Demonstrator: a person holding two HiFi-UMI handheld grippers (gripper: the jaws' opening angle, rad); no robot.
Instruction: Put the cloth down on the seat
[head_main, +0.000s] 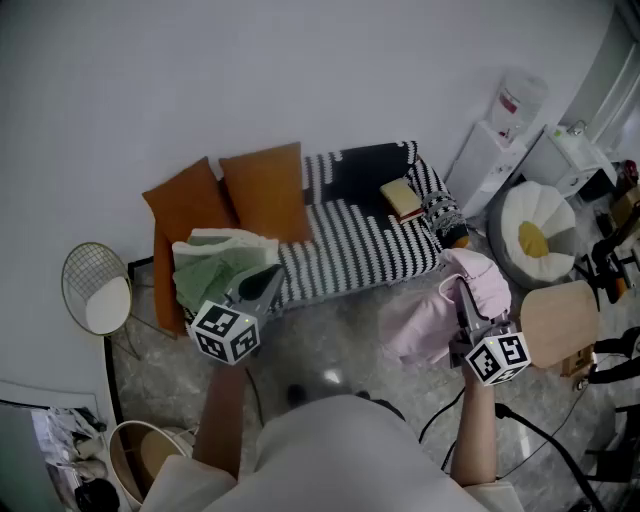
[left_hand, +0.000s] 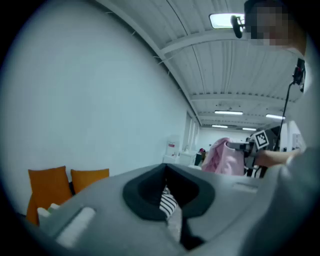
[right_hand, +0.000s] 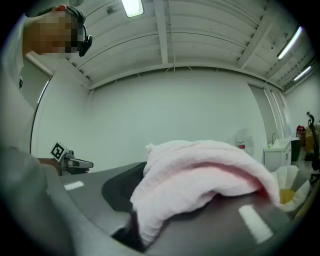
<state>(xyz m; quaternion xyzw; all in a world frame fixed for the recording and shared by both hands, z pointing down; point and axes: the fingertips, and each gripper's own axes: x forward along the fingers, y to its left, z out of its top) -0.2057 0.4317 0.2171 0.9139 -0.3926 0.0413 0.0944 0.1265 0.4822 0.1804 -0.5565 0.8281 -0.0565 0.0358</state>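
Pink cloth hung bunched in the air in front of the striped sofa, off its right end and clear of the seat. The right claw was clamped on it. In the right gripper view the cloth lay heaped between and over the two jaws, hiding their tips. In the head view its longer run went from upper right, at the claw, down to lower left, where a loose flap sagged toward the floor.

The left claw was held with its jaws together and nothing between them. It pointed at the sofa's left part, just beside a crumpled green cloth lying there. Two orange cushions leaned on the wall behind that end. At the far right end sat a yellowish book and a striped roll.

Between the green cloth and the book, the middle of the seat lay bare and striped, and its front edge faced the person.

A round wire side table stood to the left of the sofa. A flower-shaped cushion and a wooden stool stood to the right, near the pink cloth. A cable trailed across the floor below the right arm.
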